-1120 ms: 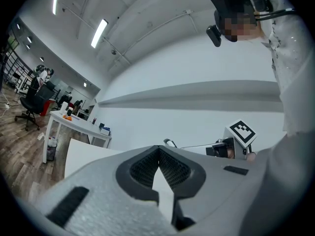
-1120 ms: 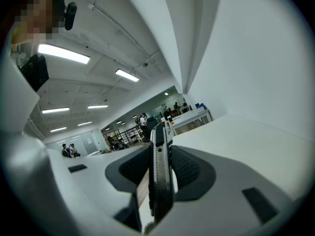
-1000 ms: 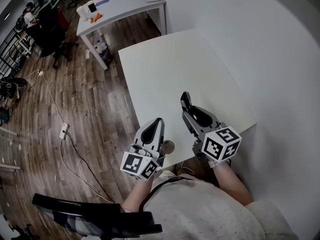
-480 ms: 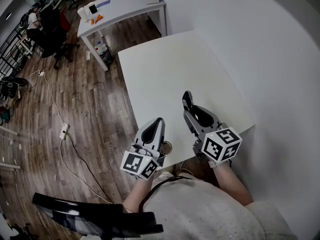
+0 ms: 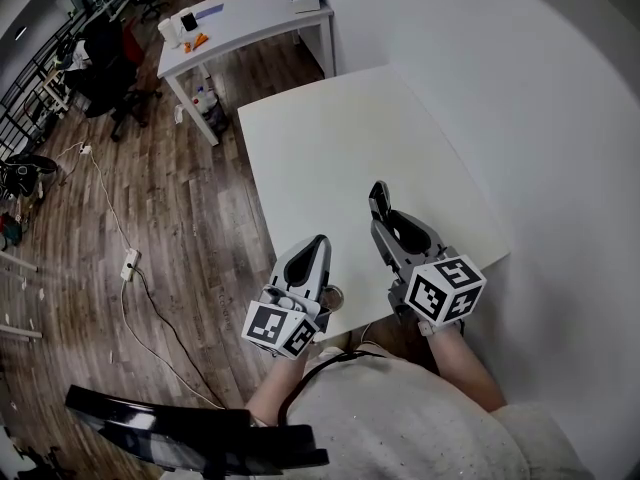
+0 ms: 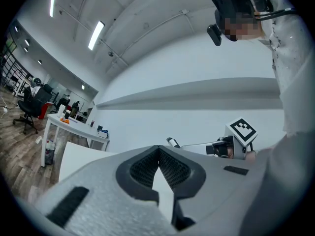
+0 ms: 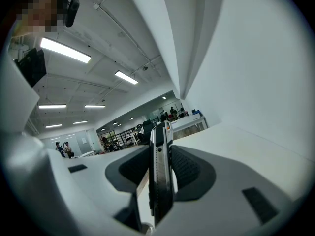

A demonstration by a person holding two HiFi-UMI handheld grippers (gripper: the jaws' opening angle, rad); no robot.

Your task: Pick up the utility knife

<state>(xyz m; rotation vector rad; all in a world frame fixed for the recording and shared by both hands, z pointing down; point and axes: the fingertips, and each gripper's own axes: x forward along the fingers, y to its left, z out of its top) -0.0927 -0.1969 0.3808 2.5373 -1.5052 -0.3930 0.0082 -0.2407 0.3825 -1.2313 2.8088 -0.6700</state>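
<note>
The fingers of the left gripper are pressed together with nothing between them, and it hangs idle just off the near-left edge of the white table, over the wood floor. To its right, the right gripper is clenched on the utility knife: its own view shows the dark, slim body standing on edge between the two ribbed pads, with the orange-tipped end sticking out past the fingertips. So the knife is off the table, held above the near part of the tabletop. Its long axis runs along the jaws and points away from the person, toward the far end of the table. I'd judge the pick-up itself done. The right hand has the knife and the left has no part in the grip. Nothing stands in the way, since the tabletop ahead of the knife is bare. A white wall runs close along the right side. Far off to the left, a second table carries a few small items, and a cable trails across the floor.
</note>
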